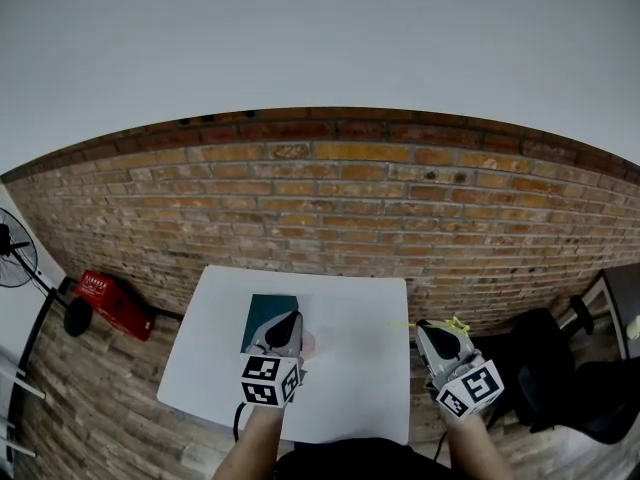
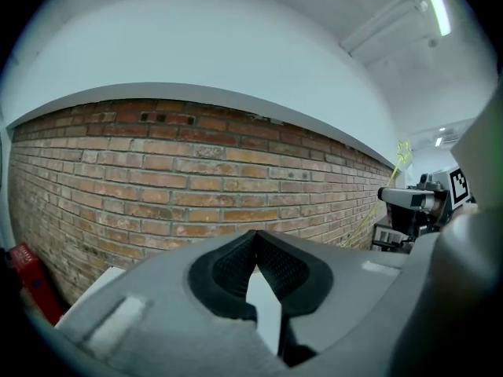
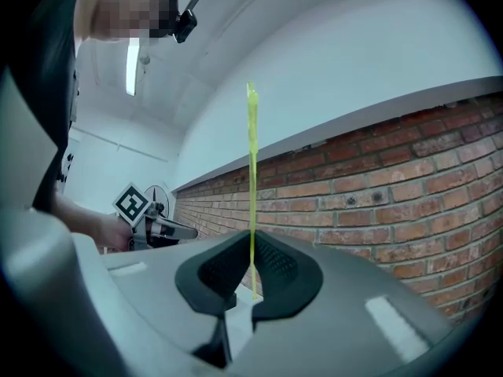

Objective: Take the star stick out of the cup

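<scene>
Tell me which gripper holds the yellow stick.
The right gripper: its jaws are shut on the thin yellow star stick. The left gripper is shut too, but empty.

The left tongs hide part of a teal thing and most of a pink thing (perhaps a cup). The stick's star is too small to make out.

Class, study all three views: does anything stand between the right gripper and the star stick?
Nothing visible does. The right gripper is already shut on the star stick, which runs between its pads. In the head view it is held beside the right edge of the white table.
</scene>
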A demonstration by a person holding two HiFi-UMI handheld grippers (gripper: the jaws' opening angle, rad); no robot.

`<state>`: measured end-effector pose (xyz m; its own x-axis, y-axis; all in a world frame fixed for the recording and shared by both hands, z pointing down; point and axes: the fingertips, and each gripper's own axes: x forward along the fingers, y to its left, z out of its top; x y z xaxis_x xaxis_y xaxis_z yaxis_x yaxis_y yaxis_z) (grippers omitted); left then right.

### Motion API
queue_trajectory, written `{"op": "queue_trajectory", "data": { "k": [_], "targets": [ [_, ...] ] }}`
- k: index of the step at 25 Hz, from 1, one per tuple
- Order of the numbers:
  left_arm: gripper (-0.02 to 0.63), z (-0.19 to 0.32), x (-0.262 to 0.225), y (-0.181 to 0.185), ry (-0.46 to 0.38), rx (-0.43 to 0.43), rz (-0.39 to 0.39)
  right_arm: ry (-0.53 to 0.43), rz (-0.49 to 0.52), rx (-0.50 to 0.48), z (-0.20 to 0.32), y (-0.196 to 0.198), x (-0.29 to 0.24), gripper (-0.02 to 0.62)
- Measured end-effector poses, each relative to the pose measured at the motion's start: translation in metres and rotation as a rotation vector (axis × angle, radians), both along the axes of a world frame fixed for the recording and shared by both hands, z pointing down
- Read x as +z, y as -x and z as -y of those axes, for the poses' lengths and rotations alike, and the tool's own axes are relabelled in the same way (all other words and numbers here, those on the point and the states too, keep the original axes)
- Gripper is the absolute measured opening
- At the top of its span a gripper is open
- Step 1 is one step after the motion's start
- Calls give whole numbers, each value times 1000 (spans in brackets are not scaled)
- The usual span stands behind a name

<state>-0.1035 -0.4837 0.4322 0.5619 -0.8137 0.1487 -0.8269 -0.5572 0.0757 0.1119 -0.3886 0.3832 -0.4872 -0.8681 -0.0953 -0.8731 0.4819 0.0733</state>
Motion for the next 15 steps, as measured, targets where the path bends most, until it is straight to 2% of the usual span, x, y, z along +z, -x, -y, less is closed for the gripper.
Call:
{"op": "queue_trajectory", "data": {
  "k": [15],
  "targets": [
    [5, -11, 15, 27, 34, -14, 6, 60, 38, -51, 2, 32, 23, 12]
  ]
}}
